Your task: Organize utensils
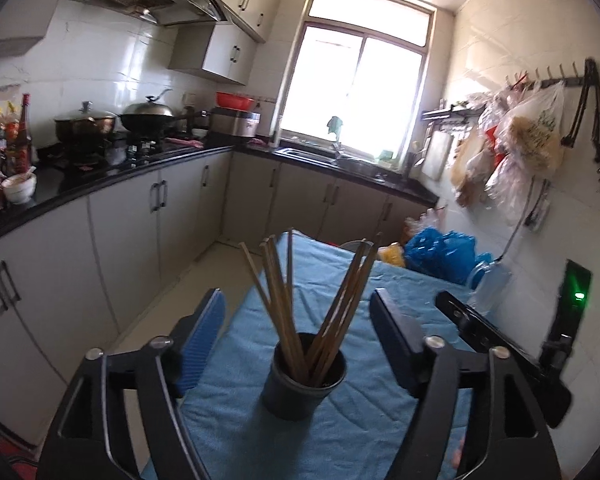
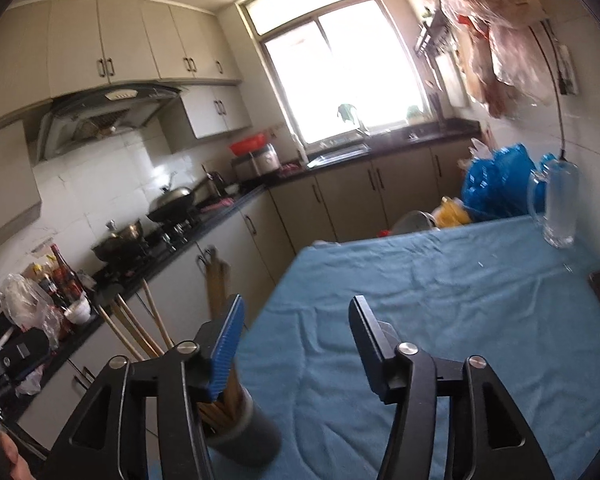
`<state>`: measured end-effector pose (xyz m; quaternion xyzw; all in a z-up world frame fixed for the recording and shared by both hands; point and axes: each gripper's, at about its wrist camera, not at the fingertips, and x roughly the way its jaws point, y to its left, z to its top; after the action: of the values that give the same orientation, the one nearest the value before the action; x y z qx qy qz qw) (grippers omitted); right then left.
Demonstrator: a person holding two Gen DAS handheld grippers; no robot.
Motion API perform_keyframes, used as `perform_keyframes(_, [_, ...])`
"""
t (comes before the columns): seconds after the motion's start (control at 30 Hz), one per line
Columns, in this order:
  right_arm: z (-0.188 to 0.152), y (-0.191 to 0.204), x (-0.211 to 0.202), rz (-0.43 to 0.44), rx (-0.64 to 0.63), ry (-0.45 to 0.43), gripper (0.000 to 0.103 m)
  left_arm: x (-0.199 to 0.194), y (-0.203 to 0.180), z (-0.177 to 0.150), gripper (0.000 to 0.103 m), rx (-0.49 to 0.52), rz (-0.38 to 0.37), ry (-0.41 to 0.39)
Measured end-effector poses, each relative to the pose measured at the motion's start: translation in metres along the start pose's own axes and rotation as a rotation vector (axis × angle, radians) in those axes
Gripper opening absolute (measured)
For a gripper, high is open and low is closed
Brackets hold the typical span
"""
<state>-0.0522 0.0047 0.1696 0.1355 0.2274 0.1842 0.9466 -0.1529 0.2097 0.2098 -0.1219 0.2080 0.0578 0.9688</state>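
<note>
Dark holder cup [image 1: 304, 376] stands upright on blue towel [image 1: 364, 432], chopsticks [image 1: 300, 300] fanned, tips up. Left gripper [image 1: 300, 344] spread wide, empty, cup dead ahead between fingers: nearer. Right gripper [image 2: 296, 344] spread, empty; cup off its lower left.

The left gripper [image 1: 298, 336] hangs level and wide open, its blue-padded fingers [image 1: 204, 340] spread well apart and gripping nothing. The right gripper [image 2: 296, 344] is likewise open and empty, tilted a little, its black linkage arms fanning back toward the camera.
</note>
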Motion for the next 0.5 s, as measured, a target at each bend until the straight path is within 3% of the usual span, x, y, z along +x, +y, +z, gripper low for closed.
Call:
perform_keyframes(0.13, [-0.016,-0.01,-0.01,-0.033,-0.011,0.043,0.063,-0.008,-0.009,-0.012,0.097,0.018,0.073,-0.067])
perform_keyframes(0.2, [-0.024,-0.015,-0.017,-0.046,-0.011,0.059,0.064,-0.018,-0.013,-0.015,0.101,0.019,0.114,-0.125])
perform_keyframes(0.5, [-0.046,-0.04,-0.047,-0.071,0.028,0.076,0.067,-0.056,-0.046,-0.024,0.103,0.104,0.282,-0.307])
